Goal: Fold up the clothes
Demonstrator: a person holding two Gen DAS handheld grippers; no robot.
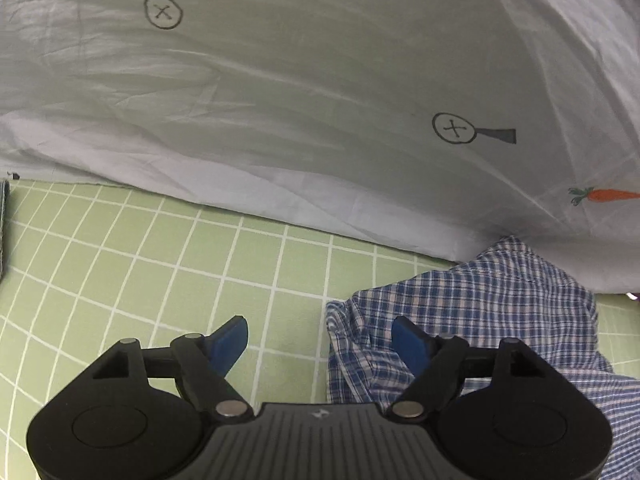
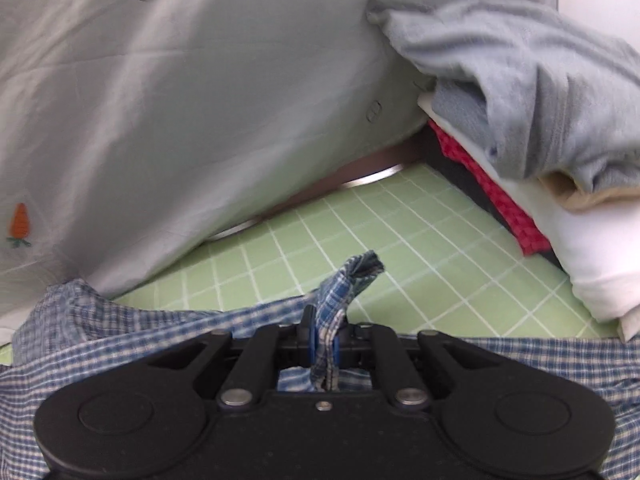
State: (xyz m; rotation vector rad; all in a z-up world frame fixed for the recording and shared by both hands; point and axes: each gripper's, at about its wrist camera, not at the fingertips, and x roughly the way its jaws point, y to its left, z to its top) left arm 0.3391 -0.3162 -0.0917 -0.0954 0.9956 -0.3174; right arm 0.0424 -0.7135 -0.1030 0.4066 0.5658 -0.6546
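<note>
A blue and white checked garment (image 1: pixel 472 312) lies crumpled on the green grid sheet (image 1: pixel 160 264), at the lower right of the left wrist view. My left gripper (image 1: pixel 320 340) is open and empty, its right blue finger (image 1: pixel 412 344) over the garment's edge and its left finger (image 1: pixel 228 340) over bare sheet. In the right wrist view my right gripper (image 2: pixel 324 336) is shut on a bunched fold of the same checked garment (image 2: pixel 344 284), which sticks up between the fingers and spreads below the gripper.
A white duvet (image 1: pixel 320 100) with carrot prints and drawn circles rises behind the sheet; it also shows in the right wrist view (image 2: pixel 160 120). A stack of folded clothes (image 2: pixel 540 140), grey, white, cream and red, sits at the right.
</note>
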